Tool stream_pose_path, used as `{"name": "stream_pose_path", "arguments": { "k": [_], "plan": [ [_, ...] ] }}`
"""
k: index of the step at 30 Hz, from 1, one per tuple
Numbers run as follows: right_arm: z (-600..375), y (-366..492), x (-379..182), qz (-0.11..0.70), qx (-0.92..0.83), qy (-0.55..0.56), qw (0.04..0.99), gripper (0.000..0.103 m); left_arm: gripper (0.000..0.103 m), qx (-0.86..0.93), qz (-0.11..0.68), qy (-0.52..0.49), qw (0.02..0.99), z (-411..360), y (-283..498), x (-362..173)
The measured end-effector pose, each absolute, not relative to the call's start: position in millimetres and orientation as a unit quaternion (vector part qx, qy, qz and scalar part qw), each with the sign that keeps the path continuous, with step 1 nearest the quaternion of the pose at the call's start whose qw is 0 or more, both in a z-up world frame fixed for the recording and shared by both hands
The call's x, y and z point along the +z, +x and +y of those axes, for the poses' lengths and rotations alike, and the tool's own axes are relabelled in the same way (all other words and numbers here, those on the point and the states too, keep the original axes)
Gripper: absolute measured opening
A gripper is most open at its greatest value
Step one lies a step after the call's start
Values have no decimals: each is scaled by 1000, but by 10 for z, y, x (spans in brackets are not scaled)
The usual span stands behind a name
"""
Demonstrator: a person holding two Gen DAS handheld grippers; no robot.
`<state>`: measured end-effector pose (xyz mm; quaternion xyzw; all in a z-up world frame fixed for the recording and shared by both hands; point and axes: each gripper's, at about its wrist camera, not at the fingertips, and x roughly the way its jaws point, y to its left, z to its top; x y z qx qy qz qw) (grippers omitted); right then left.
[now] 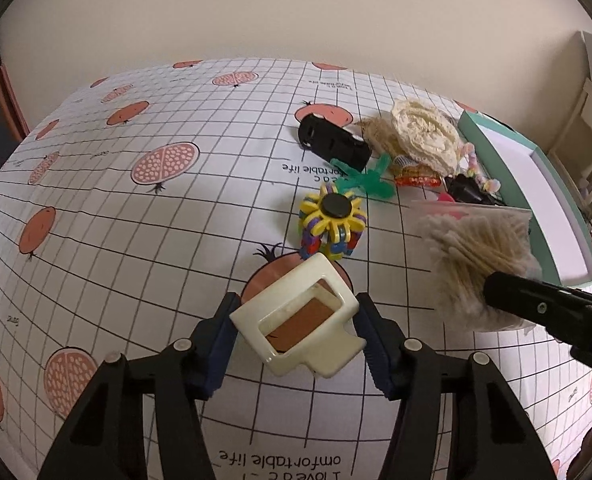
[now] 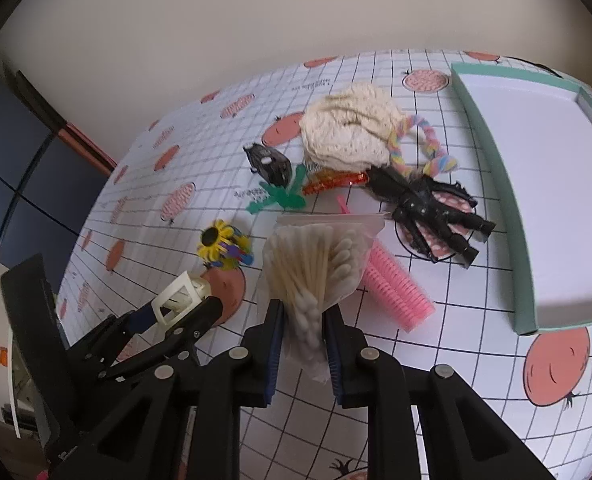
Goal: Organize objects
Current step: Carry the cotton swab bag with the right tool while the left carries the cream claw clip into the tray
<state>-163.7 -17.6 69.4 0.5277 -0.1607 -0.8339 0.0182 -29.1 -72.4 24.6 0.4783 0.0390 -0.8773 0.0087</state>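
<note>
A: Two items are in hand at once. The left gripper (image 1: pixel 296 334) has its fingers closed on the cream plastic square claw clip (image 1: pixel 298 318), clamped across its sides and carried clear of the table (image 1: pixel 116 208). The right gripper (image 2: pixel 303 334) has its fingers closed on the clear plastic bag of wooden cotton swabs (image 2: pixel 316 264), pinched at the lower end so the bag stands up between them.

B: Why grip the bag low?

A: Probably because the swabs bunch there and give the pads something firm; the loose film above would slip.

B: Where do they go?

A: Most likely into the teal-rimmed white tray (image 2: pixel 492 152) at the right, which holds nothing visible. Both grippers hang over the grid-and-fruit tablecloth, short of it.

B: What remains?

A: The pink ribbed hair roller (image 2: pixel 400 292) just behind the bag, the black jointed figure (image 2: pixel 428 208), the cream crocheted cloth (image 2: pixel 348 128) and the yellow-topped stack of gear pieces (image 1: pixel 334 224).
</note>
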Motion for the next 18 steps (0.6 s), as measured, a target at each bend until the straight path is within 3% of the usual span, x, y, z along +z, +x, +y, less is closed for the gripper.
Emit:
{"name": "stream_pose_path", "arguments": {
  "k": [10, 18],
  "plan": [
    [50, -1626, 1243, -150, -858, 491, 11, 22, 59, -891, 57, 449, 26, -759, -336, 743],
    [657, -1544, 1449, -163, -884, 438, -7, 22, 59, -901, 61, 428, 21, -342, -659, 1145]
  ]
}}
